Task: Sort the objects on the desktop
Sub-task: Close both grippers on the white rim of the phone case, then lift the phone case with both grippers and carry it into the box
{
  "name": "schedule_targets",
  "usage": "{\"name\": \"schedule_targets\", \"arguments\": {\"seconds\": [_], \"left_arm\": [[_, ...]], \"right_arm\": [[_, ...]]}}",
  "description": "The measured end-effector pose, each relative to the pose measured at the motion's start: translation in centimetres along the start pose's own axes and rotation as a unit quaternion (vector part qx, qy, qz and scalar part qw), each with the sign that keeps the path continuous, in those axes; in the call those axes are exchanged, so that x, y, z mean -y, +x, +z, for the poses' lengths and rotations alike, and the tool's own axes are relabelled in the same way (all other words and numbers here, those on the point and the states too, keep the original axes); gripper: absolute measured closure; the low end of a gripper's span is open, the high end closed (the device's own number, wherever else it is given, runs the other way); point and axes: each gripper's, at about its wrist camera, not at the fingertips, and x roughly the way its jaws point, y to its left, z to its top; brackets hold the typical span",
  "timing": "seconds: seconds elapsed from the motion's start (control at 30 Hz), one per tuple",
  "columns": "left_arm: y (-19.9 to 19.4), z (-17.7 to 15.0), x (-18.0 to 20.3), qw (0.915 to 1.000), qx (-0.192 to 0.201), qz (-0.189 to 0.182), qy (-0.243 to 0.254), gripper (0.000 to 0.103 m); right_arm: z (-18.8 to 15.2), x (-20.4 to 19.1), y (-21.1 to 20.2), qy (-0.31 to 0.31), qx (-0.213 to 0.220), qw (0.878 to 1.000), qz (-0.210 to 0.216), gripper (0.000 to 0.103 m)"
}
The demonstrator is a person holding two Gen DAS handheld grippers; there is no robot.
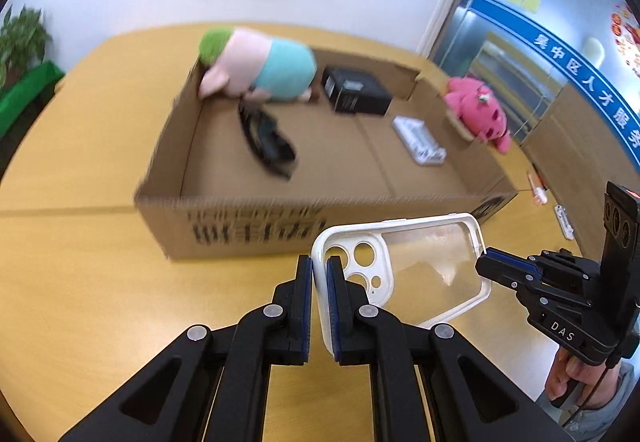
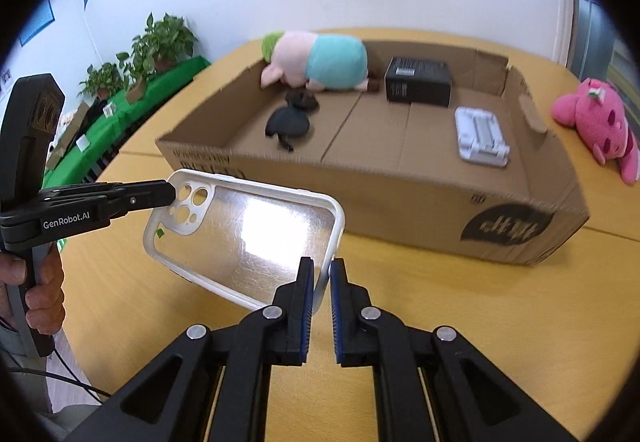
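A clear phone case with a white rim (image 1: 416, 266) (image 2: 248, 238) is held in the air over the wooden table (image 1: 80, 282), just in front of an open cardboard box (image 1: 320, 178) (image 2: 400, 170). My left gripper (image 1: 319, 274) (image 2: 170, 194) is shut on its camera end. My right gripper (image 2: 322, 282) (image 1: 482, 262) is shut on its opposite end. In the box lie a pink and teal plush (image 1: 264, 66) (image 2: 320, 62), a black pouch (image 1: 266, 140) (image 2: 290, 120), a small black box (image 1: 356, 90) (image 2: 418, 80) and a white plastic piece (image 1: 420, 140) (image 2: 482, 140).
A pink plush bear (image 1: 480, 114) (image 2: 600, 126) lies on the table to the right of the box. Small white items (image 1: 564, 220) sit near the table's right edge. Potted plants (image 2: 152, 50) on a green surface stand off the table to the left.
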Motion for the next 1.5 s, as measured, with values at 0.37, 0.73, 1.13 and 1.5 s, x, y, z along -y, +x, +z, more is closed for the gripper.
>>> {"name": "schedule_targets", "arguments": {"seconds": [0.37,0.73,1.13,1.5], "left_arm": [[0.5,7.7,5.7,0.9964,0.043,-0.035,0.064,0.096],[5.8,14.1,7.6,0.9973,0.016,-0.038,0.061,0.096],[15.3,12.8,5.3,0.9918,-0.127,-0.001,0.018,0.096],[19.9,10.2,5.5,0.9767,-0.212,0.029,0.015,0.096]], "right_arm": [[4.0,4.7,-4.5,0.013,0.065,0.996,-0.052,0.096],[9.9,10.0,-3.4,0.01,0.073,0.994,-0.077,0.096],[8.4,14.2,7.0,0.066,-0.058,0.996,-0.031,0.096],[6.6,15.0,11.3,0.071,-0.162,0.983,-0.048,0.096]]}}
